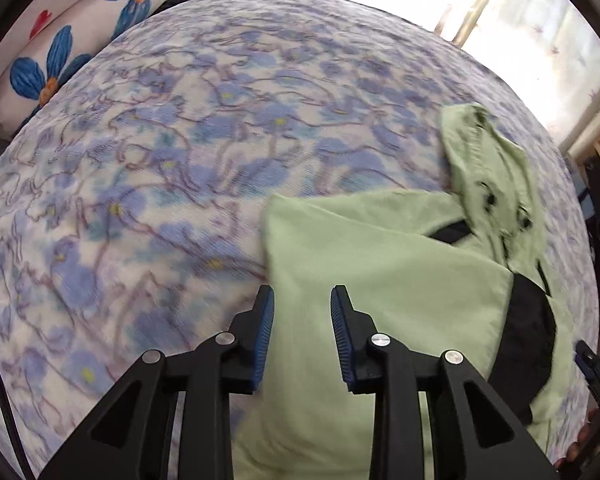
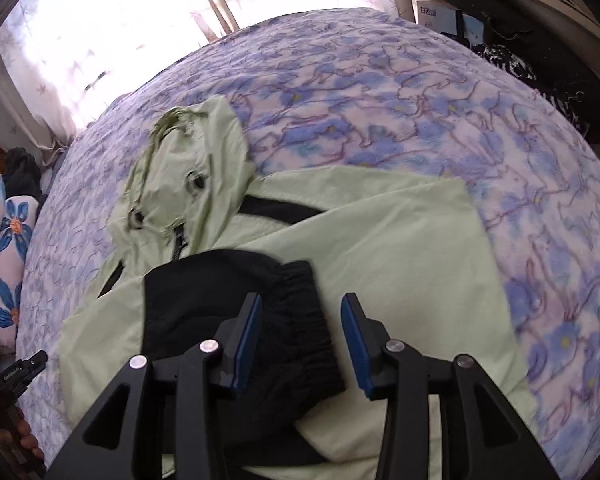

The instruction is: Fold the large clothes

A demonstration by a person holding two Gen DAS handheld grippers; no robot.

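tilting steeply down over a pale green jacket (image 1: 340,248), left hand-held gripper (image 1: 302,300) and right hand-held gripper (image 2: 300,308) parted, empty

Left gripper (image 1: 302,294): pitched steeply down, jaws parted, gap clear, blue pads (image 1: 265,332) gripping nothing. Right gripper (image 2: 300,302): same downward pitch, jaws set wider, nothing clamped. Fingers (image 2: 26,438) show at 8 o'clock in the right wrist view, probably the left hand on its handle.
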